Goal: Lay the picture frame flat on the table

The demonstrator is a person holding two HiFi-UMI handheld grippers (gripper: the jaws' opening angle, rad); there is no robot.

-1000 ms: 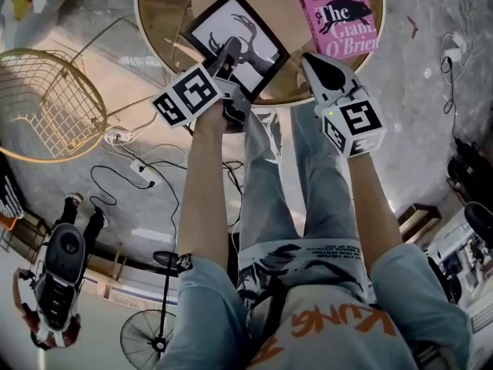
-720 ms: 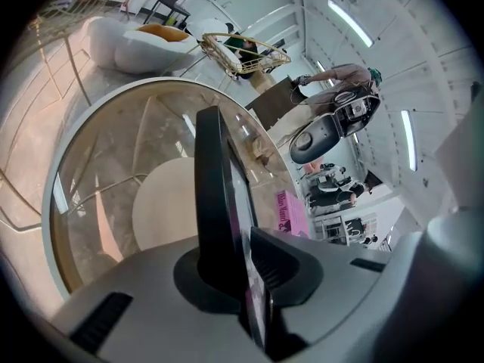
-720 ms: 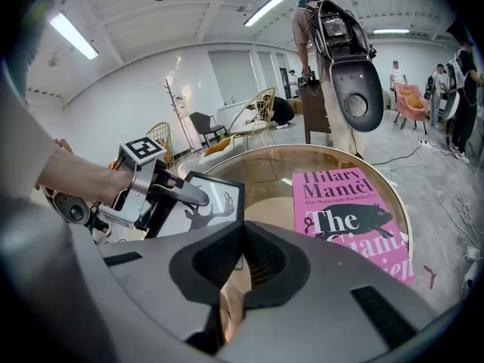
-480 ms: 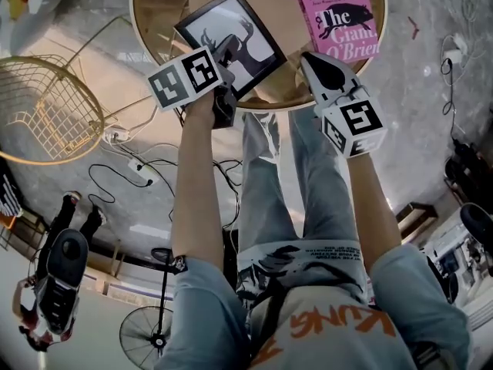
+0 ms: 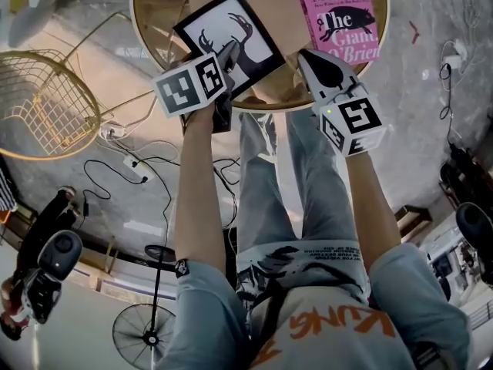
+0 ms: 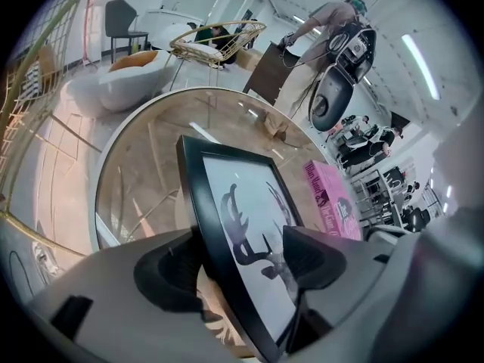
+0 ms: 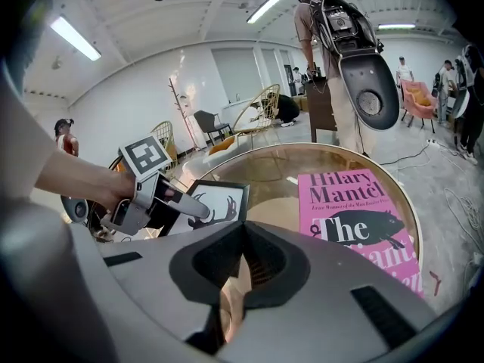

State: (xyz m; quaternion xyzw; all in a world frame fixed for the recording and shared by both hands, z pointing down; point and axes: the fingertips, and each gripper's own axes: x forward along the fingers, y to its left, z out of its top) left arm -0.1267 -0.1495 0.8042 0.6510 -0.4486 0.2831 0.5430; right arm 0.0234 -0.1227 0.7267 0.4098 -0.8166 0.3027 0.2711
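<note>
The black picture frame [image 5: 231, 33] with a deer-antler print lies low over the round glass table [image 5: 146, 29], near its front rim. Its near edge sits between the jaws of my left gripper [image 5: 229, 55], which are opening. In the left gripper view the frame [image 6: 242, 225] stands between the pads, and the right pad is clear of the glass. I cannot tell whether the frame rests fully flat. My right gripper [image 5: 316, 62] hovers at the table's front rim, shut and empty [image 7: 243, 237]. The right gripper view shows the frame [image 7: 215, 203] left of it.
A pink book [image 5: 339, 14] lies flat on the table's right half. A gold wire chair [image 5: 46, 106] stands to the left, with cables [image 5: 131, 168] and a fan [image 5: 146, 334] on the floor. A person with a backpack device [image 7: 340, 44] stands beyond the table.
The left gripper's jaws have gone from shut on the frame's near edge to spread apart. The frame and left gripper have shifted slightly left and farther onto the table. The right gripper has barely moved.
</note>
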